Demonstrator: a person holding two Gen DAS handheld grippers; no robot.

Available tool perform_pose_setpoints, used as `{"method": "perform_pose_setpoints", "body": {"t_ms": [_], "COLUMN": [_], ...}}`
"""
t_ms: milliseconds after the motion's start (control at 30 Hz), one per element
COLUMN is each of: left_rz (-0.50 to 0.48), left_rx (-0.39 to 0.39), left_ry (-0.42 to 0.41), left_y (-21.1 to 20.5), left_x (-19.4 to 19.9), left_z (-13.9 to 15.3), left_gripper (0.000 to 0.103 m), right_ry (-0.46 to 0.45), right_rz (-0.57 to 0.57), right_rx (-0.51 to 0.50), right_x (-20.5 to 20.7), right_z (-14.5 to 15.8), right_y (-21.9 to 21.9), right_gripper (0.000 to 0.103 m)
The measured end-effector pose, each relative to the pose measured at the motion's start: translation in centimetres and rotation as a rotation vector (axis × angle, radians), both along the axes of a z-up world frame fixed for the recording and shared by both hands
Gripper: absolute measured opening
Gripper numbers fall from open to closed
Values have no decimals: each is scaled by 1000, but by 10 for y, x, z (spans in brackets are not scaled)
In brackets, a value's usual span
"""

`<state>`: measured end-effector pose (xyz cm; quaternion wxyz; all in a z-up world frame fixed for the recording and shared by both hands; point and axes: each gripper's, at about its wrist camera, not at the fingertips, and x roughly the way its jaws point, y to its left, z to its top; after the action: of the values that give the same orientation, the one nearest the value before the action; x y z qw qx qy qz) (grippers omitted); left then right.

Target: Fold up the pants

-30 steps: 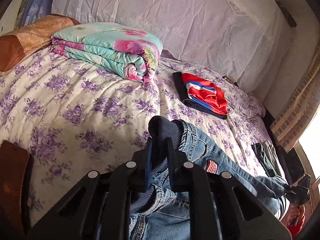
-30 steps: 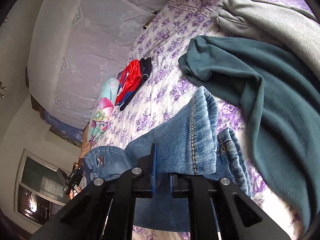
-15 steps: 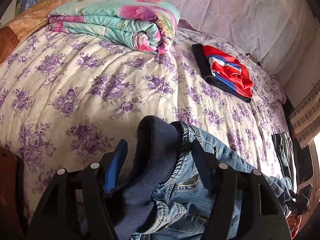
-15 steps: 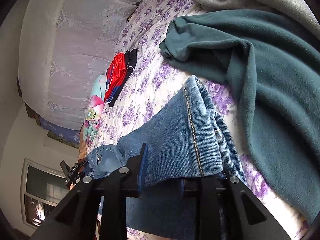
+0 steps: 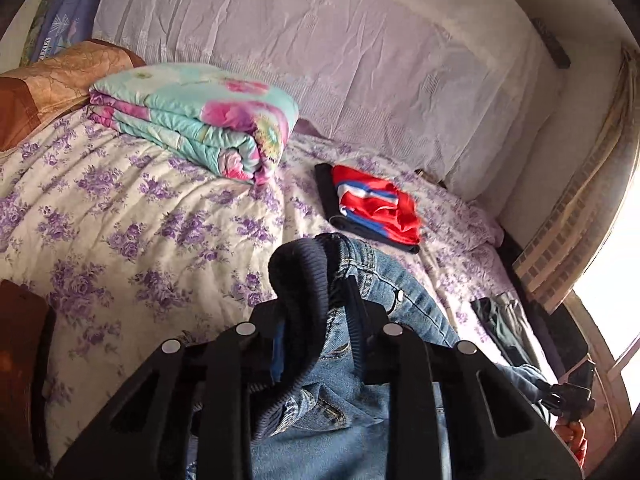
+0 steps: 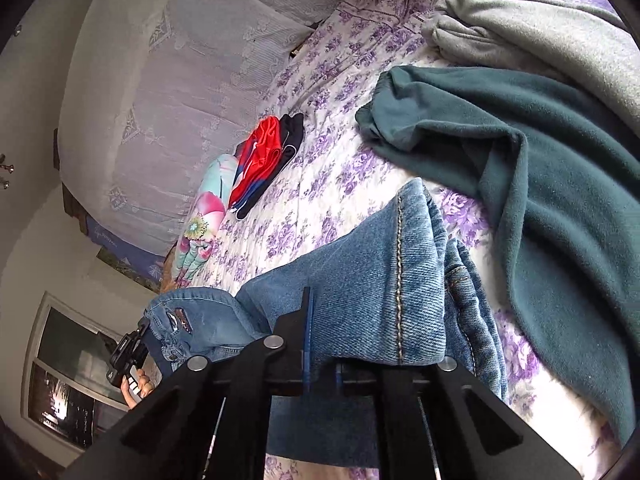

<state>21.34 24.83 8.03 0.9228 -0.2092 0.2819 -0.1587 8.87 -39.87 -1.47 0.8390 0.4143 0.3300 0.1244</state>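
Observation:
Blue jeans lie stretched across the flowered bedspread. My left gripper holds their dark ribbed waistband; its jaws are closing, and the pads press the band, which bulges above the fingertips. In the right wrist view the leg end of the jeans drapes over my right gripper. Those jaws are closing too, nearly together, with denim pinched between them. Each view shows the other gripper small at the jeans' far end, held by a hand: the right and the left.
A folded floral quilt and a folded red and blue garment lie near the lace-draped wall. A dark green fleece and a grey garment lie just right of the jeans' leg. Dark clothes sit at the bed's edge.
My left jaws opened wide around the waistband with the view low over the bed, then closed on it again and lifted back. My right jaws parted slightly and closed again on the leg.

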Motion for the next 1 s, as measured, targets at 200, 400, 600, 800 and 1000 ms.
{"method": "perform_pose_setpoints", "body": {"t_ms": [200,400,600,800,1000], "left_rz": [15,135,220,256,277], "left_rx": [-2,-166,-161,-192,-88], "left_ry": [-77,64,153,179,179], "left_y": [5,32,59,72,63], "left_x": [-22,52,55,58,62], "left_z": [16,-7,-54,-69,-72], "left_gripper": [24,12,12,12,13], "right_ry": [5,7,-40,134,185], "right_rz": [-4,-120,-151,-79,-73], "right_rx": [93,234,-103,-51,-5], "right_x": [6,129,118,143,194], "right_z": [15,53,64,-7,-32], "right_y": [-7,-49,-44,-32,-1], "right_gripper": [8,73,73,61,60]}}
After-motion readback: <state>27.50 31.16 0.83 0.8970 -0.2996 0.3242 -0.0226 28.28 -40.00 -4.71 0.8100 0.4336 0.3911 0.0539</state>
